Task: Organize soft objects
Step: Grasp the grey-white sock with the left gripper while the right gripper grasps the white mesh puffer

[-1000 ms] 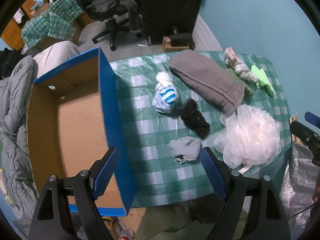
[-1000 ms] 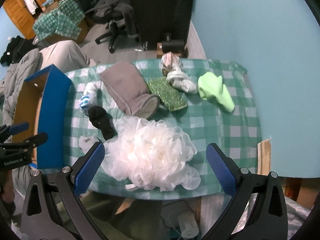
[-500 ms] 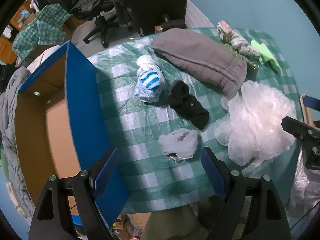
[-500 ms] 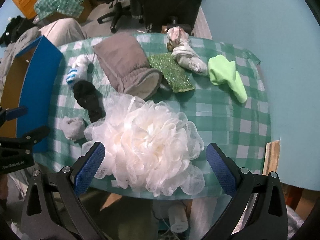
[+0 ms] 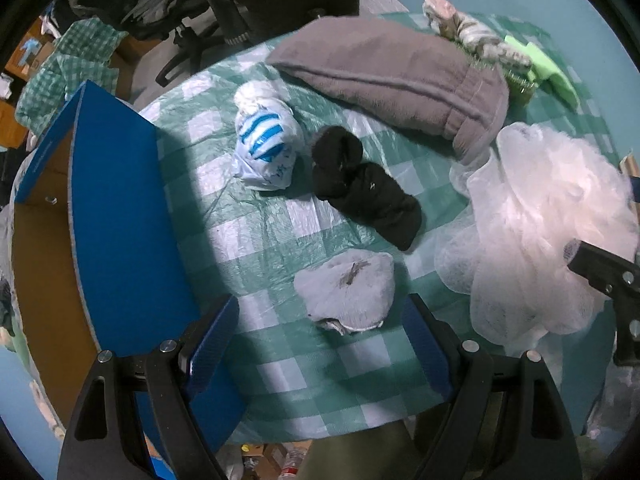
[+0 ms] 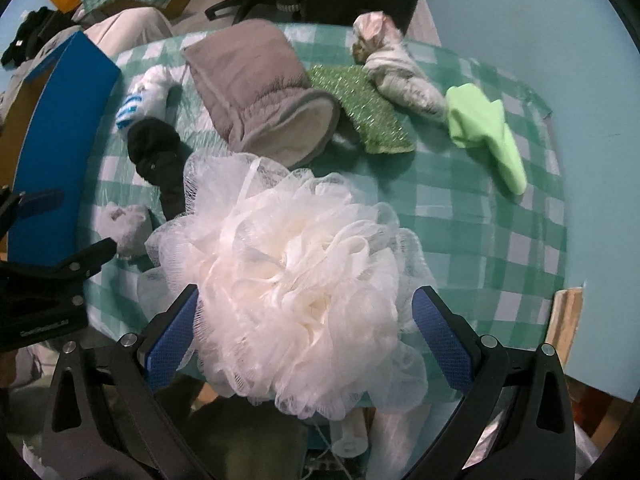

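Observation:
Soft things lie on a green checked table (image 5: 280, 236). In the left wrist view my left gripper (image 5: 320, 344) is open, just short of a crumpled grey-white sock (image 5: 346, 288). Beyond it lie a black sock (image 5: 360, 188), a blue-striped white sock (image 5: 266, 146) and grey folded sweatpants (image 5: 392, 76). In the right wrist view my right gripper (image 6: 308, 344) is open, its blue pads (image 6: 440, 344) either side of a big white mesh bath pouf (image 6: 296, 272). Behind it lie the sweatpants (image 6: 260, 84), a green glitter sponge (image 6: 360, 108), a rolled patterned cloth (image 6: 400, 72) and a light green cloth (image 6: 484, 128).
An open cardboard box with a blue rim (image 5: 116, 216) stands at the table's left edge; it also shows in the right wrist view (image 6: 52, 128). An office chair (image 5: 188, 4) and a dark cabinet stand behind the table. A blue wall (image 6: 540, 20) lies to the right.
Both grippers have moved forward and down towards the table. The grey-white sock now lies just ahead of the left pads, and the pouf sits between the right pads. Both stay open.

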Tool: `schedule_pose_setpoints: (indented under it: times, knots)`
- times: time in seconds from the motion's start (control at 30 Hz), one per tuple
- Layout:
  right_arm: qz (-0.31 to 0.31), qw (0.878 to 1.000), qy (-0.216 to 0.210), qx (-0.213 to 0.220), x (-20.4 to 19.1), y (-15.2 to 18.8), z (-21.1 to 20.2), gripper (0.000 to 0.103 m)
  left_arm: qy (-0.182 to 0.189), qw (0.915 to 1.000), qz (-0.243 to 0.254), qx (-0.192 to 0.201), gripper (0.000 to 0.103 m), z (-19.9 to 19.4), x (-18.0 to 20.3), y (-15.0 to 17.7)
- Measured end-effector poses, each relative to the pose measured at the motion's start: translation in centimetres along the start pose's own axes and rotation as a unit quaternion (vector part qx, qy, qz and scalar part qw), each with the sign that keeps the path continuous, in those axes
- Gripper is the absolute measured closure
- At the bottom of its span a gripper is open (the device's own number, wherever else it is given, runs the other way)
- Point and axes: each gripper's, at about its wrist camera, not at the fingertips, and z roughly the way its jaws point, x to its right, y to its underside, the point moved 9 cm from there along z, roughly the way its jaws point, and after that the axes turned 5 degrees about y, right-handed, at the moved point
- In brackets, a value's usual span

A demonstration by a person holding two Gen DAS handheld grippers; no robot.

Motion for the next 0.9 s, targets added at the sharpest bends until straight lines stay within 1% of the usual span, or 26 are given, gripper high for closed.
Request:
schedule_pose_setpoints:
  times: [0.2, 0.3, 0.43, 0.57, 0.73, 0.8, 0.9]
  knots:
    - [-0.006, 1.0, -0.012, -0.013, -0.5, 0.4, 1.6, 0.002, -0.013, 0.9998, 0.01, -0.011, 0.018, 1.9, 0.3, 0.1]
    - [-0.006, 1.0, -0.019, -0.021, -0.6, 0.6, 2.5, 0.002, -0.012, 0.9998, 0.012, -0.015, 0.018, 2.5, 0.4, 0.0]
    - [-0.017, 1.0, -0.016, -0.021, -0.7, 1.0, 3.3, 0.002, -0.018, 0.9996, 0.015, -0.018, 0.018, 3.1, 0.6, 0.1]
    - [-0.045, 0.999, 0.007, -0.02, -1.1, 1.4, 4.1, 0.002, -0.033, 0.999, 0.023, -0.02, 0.018, 3.8, 0.7, 0.0]
    - [-0.069, 0.997, 0.036, -0.023, -2.0, 2.0, 4.9, 0.002, -0.062, 0.9967, 0.046, -0.023, 0.018, 4.5, 1.6, 0.3]
    - [-0.077, 0.996, 0.044, -0.029, -2.2, 2.3, 5.3, 0.002, -0.068, 0.9961, 0.051, -0.024, 0.018, 4.8, 1.5, 0.4]
    - [-0.08, 0.995, 0.049, -0.033, -2.7, 2.9, 6.0, 0.003, -0.067, 0.9962, 0.053, -0.018, 0.019, 4.8, 1.8, 0.3]
